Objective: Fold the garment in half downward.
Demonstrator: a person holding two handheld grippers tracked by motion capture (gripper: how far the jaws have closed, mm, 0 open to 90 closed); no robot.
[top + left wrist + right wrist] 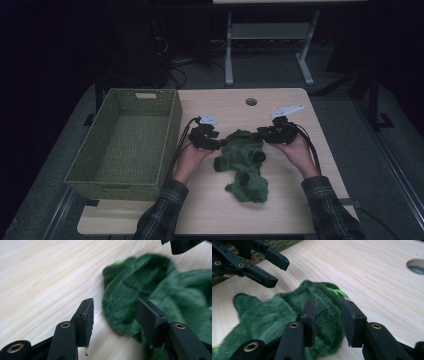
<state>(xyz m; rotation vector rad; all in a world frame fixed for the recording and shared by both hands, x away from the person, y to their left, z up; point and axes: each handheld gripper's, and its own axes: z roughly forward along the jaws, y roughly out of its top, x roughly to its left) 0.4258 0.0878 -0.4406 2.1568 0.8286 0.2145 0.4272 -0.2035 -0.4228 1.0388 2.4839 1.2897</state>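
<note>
High view first: a green fuzzy cloth lies crumpled near the middle of the wooden table, with a green woven basket sitting at the table's left edge, well apart from the cloth. The person's hands come up from the bottom in plaid sleeves, one gripper on each side of the cloth's top end.

The left gripper sits right at the cloth's upper left edge. In the left gripper view its jaws stand partly apart, with a rounded fold of the green cloth lying in the gap between them. The right-hand pad has fabric right against it or behind it, but the left-hand pad is clear of the cloth with bare table showing beside it — so no pinch that I can see, just straddling the fold. That shot is a bit blurry too.

The right gripper is at the cloth's upper right edge. In the right gripper view its jaws are set fairly narrow and hang over the cloth, with the fuzzy edge in the gap between them — I can't tell if the pads actually press on it. A bright green tag pokes out of the cloth just past the jaw tips. The other gripper's black jaws show at the top left of that view, held apart just above the cloth's far end. A round hole in the table sits further back.
</note>
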